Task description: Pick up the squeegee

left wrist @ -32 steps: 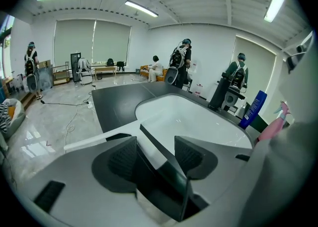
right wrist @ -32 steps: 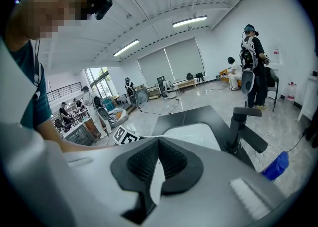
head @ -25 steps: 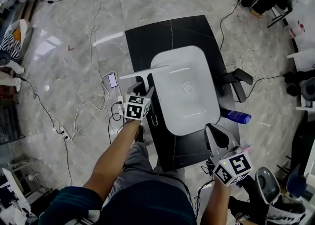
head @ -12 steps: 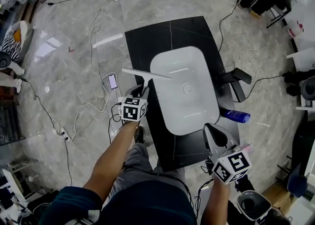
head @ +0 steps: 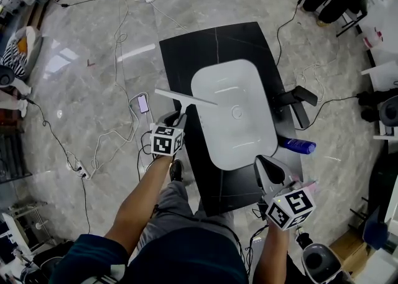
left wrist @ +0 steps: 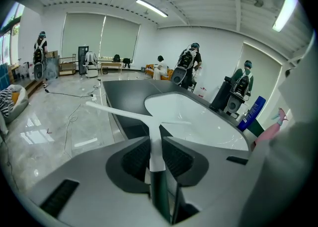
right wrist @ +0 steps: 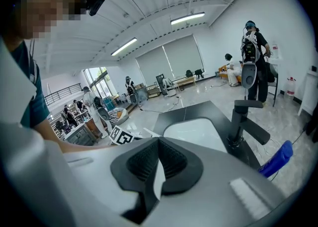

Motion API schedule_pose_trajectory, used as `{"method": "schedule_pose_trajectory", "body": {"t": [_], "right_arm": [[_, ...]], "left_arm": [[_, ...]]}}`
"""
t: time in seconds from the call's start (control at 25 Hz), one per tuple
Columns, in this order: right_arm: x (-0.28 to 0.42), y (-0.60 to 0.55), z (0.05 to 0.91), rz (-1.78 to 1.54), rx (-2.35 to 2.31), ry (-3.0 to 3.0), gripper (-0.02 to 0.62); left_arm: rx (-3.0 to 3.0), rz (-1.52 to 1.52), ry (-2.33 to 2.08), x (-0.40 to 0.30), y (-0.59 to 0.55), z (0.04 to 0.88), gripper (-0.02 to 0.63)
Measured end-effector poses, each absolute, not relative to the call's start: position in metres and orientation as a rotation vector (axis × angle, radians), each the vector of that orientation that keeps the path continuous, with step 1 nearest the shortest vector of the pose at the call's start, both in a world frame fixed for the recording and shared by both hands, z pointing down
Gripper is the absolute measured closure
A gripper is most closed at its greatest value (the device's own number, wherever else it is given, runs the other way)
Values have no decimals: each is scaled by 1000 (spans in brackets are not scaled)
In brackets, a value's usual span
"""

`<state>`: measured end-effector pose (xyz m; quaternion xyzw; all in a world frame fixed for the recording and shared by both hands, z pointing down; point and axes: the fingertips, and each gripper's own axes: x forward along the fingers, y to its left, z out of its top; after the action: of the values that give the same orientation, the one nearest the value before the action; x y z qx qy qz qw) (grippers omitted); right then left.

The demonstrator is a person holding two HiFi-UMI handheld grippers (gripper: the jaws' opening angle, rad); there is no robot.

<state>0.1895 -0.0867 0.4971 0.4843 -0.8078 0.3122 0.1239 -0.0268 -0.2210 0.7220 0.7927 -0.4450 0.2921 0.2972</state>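
The squeegee (head: 185,97) is white with a long thin blade and a dark lower handle. Its blade hangs over the left rim of the white sink basin (head: 214,152). My left gripper (head: 176,117) has just been closing and is now shut on the squeegee handle. In the left gripper view the handle (left wrist: 155,154) runs between the ribbed pads and the squeegee blade (left wrist: 124,114) spreads crosswise ahead of the left gripper (left wrist: 155,139). My right gripper (head: 268,166) hovers at the sink's near right corner, shut and holding nothing; in its own view the right gripper (right wrist: 158,139) has its pads meeting.
The basin sits in a black counter (head: 186,53) with a black faucet (head: 297,97) on its right and a blue bottle (head: 298,146) beside it. A phone (head: 143,102) and cables (head: 118,130) lie on the marble floor at left. Chairs stand at the far right.
The left jaws have closed onto the squeegee handle. The blade has swung, its left end now higher in the head view, and the left gripper drew back slightly. The right gripper stayed put.
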Motion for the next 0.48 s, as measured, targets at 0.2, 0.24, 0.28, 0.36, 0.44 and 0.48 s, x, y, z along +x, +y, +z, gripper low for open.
{"method": "schedule_pose_trajectory", "body": {"t": [0.2,0.24,0.28,0.36,0.44,0.48], "right_arm": [[184,-86,499,922,1405,-2357,584],[182,-85,499,926,1402,-2357,584],[180,-84,499,930,1399,-2358,584],[177,-83,499,934,1390,-2360,584],[174,-82,498,937,1385,-2363,584],[173,-82,498,938,1383,-2364,584]], "left_arm": [[2103,774,-1189,-36,-214,719,528],[2102,772,-1190,-38,-213,718,529],[2101,769,-1193,-41,-212,717,528],[2102,762,-1198,-45,-209,713,529],[2104,756,-1201,-49,-206,708,529],[2107,752,-1201,-51,-205,705,529]]}}
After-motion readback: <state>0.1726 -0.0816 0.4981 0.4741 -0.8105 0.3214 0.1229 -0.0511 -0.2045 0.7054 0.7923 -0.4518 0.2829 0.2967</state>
